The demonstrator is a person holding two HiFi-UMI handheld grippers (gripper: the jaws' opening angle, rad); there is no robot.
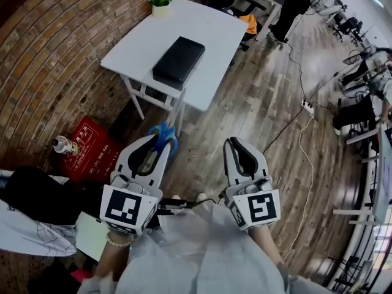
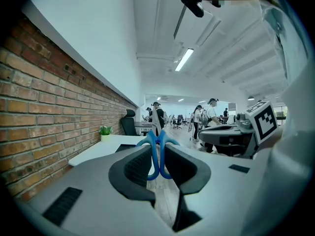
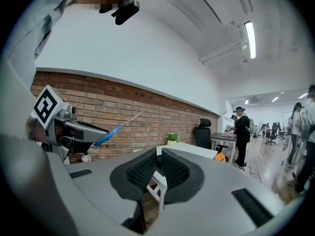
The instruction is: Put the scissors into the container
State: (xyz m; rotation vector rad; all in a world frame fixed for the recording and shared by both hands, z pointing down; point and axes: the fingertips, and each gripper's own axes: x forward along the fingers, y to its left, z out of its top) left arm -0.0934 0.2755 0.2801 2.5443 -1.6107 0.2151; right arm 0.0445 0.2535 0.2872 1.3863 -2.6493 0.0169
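Left gripper (image 1: 160,143), lower left of the head view, is clenched on the handles of the blue scissors (image 1: 164,133), whose blades point beyond its tips. Right gripper (image 1: 236,144), lower centre, has its jaws drawn together on nothing. Upper left, a black container (image 1: 179,60) lies on the white table (image 1: 208,29), well apart from the scissors.

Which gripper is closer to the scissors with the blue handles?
Left. The left gripper is shut on the blue-handled scissors, handles between its jaws. The right gripper sits beside it, apart from them, shut and empty.
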